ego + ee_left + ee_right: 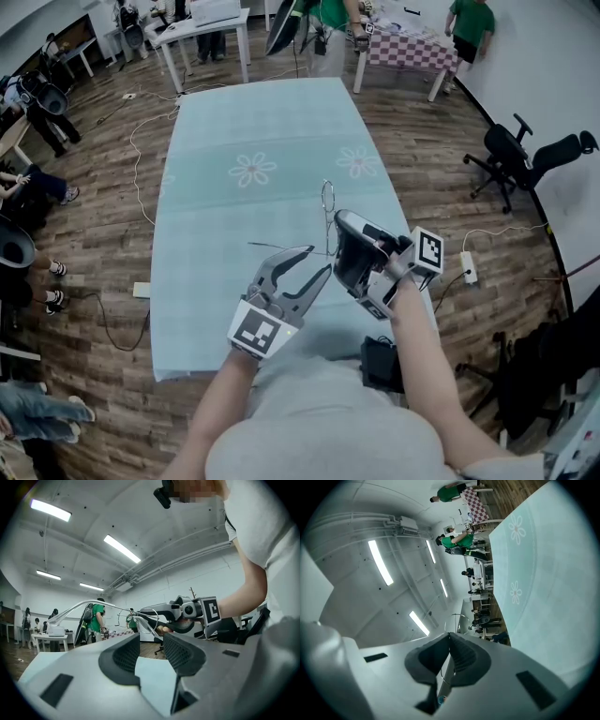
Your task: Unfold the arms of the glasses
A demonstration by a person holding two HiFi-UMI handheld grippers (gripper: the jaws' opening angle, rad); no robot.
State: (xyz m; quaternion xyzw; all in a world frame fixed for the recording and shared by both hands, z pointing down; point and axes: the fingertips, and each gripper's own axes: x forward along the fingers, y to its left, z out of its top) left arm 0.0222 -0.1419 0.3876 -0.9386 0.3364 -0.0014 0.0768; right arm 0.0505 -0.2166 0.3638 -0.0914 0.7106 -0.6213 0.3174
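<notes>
Thin wire-framed glasses hang above the light blue flowered tablecloth, with my right gripper shut on the frame near a lens. One arm of the glasses sticks out to the left, just beyond the tips of my left gripper. In the left gripper view the left gripper is open with nothing between its pads; the glasses and their long arm arch past ahead of it. In the right gripper view the right gripper pinches the wire, a lens ring showing above the tips.
White tables and a table with a checked cloth stand beyond the far end. A black office chair is at the right. Cables and a power strip lie on the wooden floor. People stand or sit around the edges.
</notes>
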